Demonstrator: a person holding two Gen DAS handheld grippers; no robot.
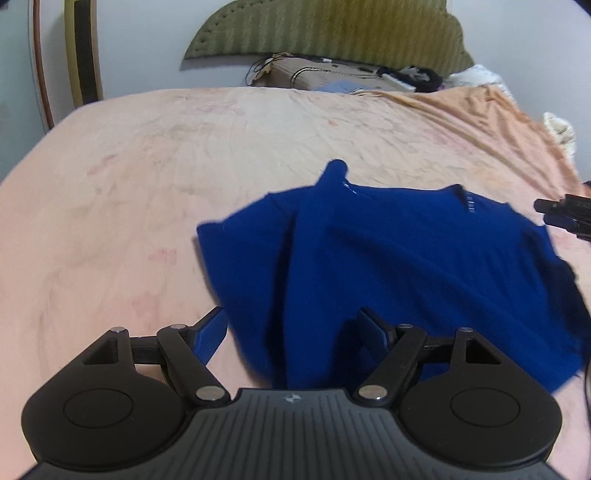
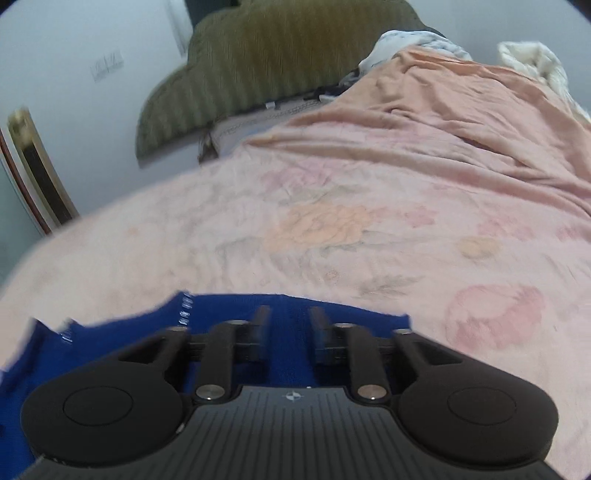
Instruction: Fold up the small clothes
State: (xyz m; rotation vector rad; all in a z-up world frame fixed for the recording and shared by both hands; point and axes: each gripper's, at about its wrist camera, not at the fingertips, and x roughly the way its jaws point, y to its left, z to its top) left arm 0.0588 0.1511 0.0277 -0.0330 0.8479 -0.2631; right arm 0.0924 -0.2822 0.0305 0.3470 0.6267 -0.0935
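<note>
Only the left wrist view shows the whole blue garment (image 1: pixel 388 258) spread on the pink floral bedsheet (image 1: pixel 147 166), with the left gripper (image 1: pixel 295 332) spread wide at its near edge, gripping nothing. The right gripper (image 2: pixel 286 332) hovers half-parted over the cloth, unpinched. At 12 o'clock, an olive headboard (image 2: pixel 258 66) meets pale walls.

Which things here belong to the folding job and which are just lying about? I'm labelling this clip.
Part of the job:
- blue shirt, spread on the bed
- left hand-held gripper, open
- right hand-held gripper, over the shirt

Lying about:
- pink bedspread
- green headboard
- clutter below the headboard
- white cloth at the far corner
</note>
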